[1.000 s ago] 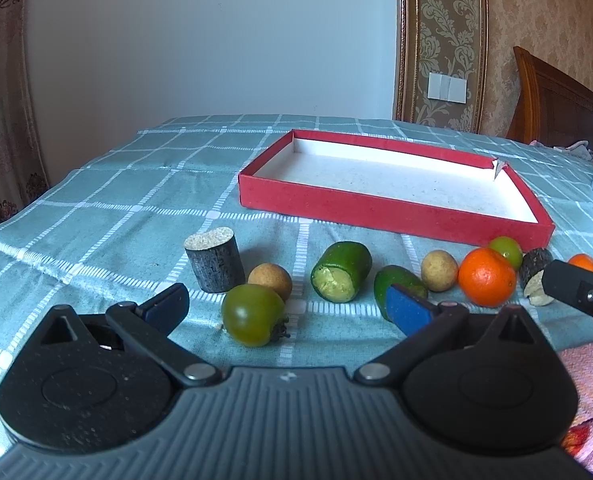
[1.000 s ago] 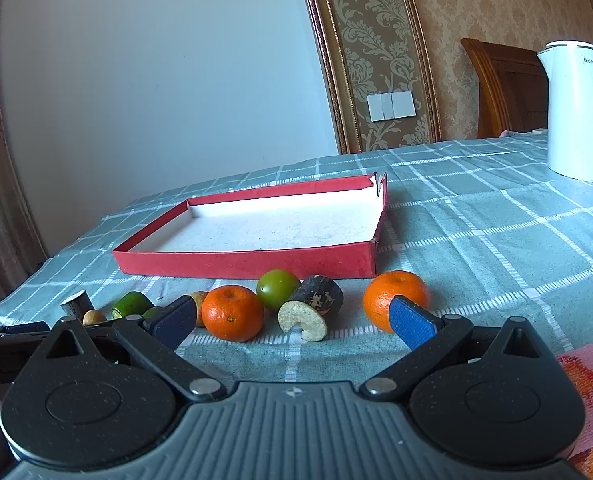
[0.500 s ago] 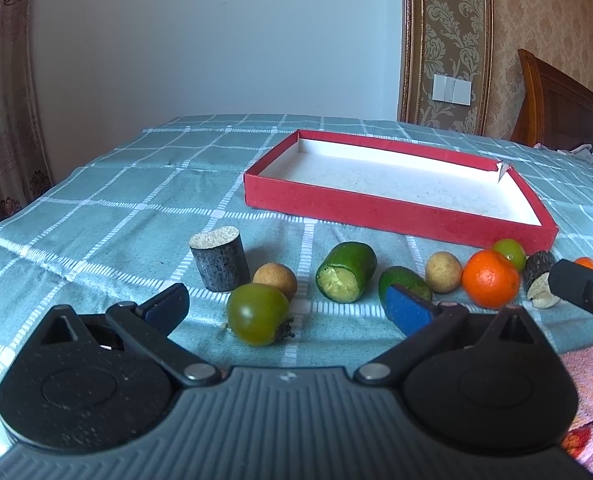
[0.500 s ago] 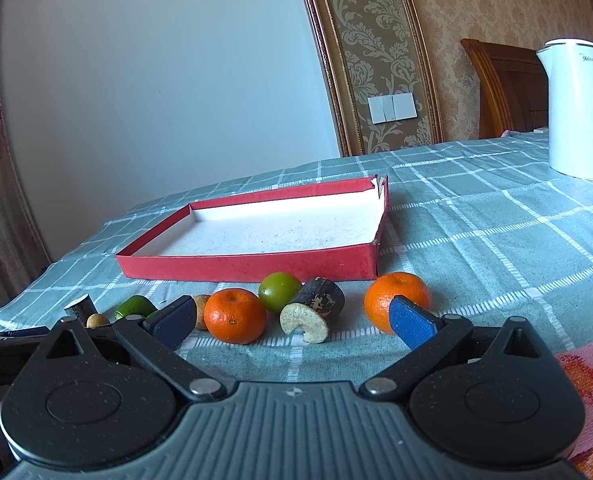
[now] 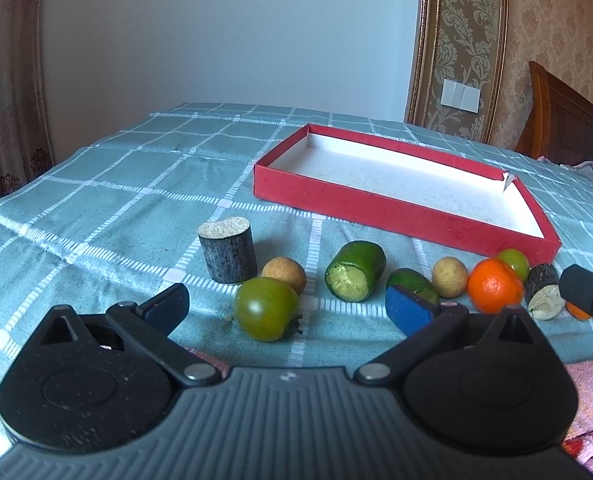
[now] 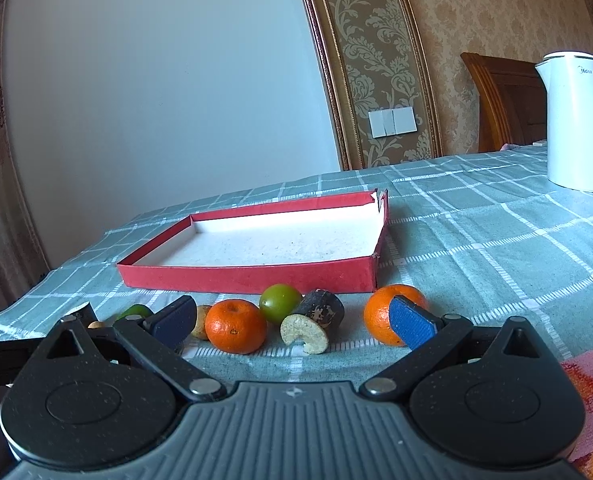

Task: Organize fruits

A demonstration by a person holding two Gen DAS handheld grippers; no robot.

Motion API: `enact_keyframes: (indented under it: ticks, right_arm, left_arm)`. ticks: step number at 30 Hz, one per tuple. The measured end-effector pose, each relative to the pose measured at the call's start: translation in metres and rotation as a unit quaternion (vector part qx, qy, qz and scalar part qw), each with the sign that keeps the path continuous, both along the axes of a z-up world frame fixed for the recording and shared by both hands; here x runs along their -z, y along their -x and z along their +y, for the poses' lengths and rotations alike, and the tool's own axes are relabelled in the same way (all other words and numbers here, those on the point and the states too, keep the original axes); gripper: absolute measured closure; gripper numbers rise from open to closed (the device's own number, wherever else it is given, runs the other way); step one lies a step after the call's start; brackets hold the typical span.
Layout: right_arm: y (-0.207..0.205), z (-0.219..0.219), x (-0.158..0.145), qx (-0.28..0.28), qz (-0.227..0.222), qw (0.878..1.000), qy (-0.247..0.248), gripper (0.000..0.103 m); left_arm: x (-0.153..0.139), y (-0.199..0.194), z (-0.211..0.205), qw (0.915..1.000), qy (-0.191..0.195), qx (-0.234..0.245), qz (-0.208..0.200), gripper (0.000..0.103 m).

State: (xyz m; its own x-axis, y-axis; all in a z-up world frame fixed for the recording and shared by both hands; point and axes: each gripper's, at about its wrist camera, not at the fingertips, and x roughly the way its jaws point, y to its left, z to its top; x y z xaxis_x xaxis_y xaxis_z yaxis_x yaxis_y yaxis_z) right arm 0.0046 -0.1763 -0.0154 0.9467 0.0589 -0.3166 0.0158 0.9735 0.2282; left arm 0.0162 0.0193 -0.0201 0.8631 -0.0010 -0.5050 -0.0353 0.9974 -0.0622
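Fruits lie in a loose row on the checked tablecloth [image 5: 96, 184], all of them on the near side of the red tray [image 5: 376, 206] and none inside it: a dark green tomato-like fruit [image 5: 265, 307], two small tan round ones [image 5: 284, 274] [image 5: 449, 277], a cut green piece [image 5: 355, 276] lying on its side, a dark stub standing upright [image 5: 227, 249], an orange [image 6: 235, 325], a small green fruit [image 6: 280, 302], a dark cut piece [image 6: 314, 322] on its side, and a second orange [image 6: 388, 312] farther right. The tray's white floor shows bare, so by my reading the sorting has not begun and the step in hand is the first pick. The left gripper [image 5: 286, 306] is spread wide and holds nothing, with the dark green fruit sitting between its blue pads. The right gripper [image 6: 292, 322] is likewise wide open and empty, the first orange and the dark cut piece lying ahead between its fingers. The next move likely calls for easing one gripper forward and low around a single fruit, closing gently since round fruit may roll, then lifting it over the tray's near wall. A white kettle [image 6: 576, 120] stands well apart at the right.
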Motion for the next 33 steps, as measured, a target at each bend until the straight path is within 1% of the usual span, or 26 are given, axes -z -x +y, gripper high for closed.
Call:
enact_keyframes:
  ticks: [5,26,33]
  right_arm:
    - [0.003,-0.0015,0.0001,0.005,-0.008,1.0,-0.005,0.0]
    - [0.0059,-0.0019,-0.0007,-0.005,-0.025,1.0,-0.008,0.0]
    - [0.004,-0.006,0.0005,-0.004,-0.018,1.0,-0.021,0.0]
  left_arm:
    - [-0.0008,-0.001,-0.0034,0.9999,-0.01,0.004,0.0,0.0]
    - [-0.0021,0.0013,-0.0062,0.9997,-0.019,-0.011,-0.011,0.0]
    - [-0.0007,-0.0039,-0.007,0.9998,-0.02,-0.005,0.005,0.0]
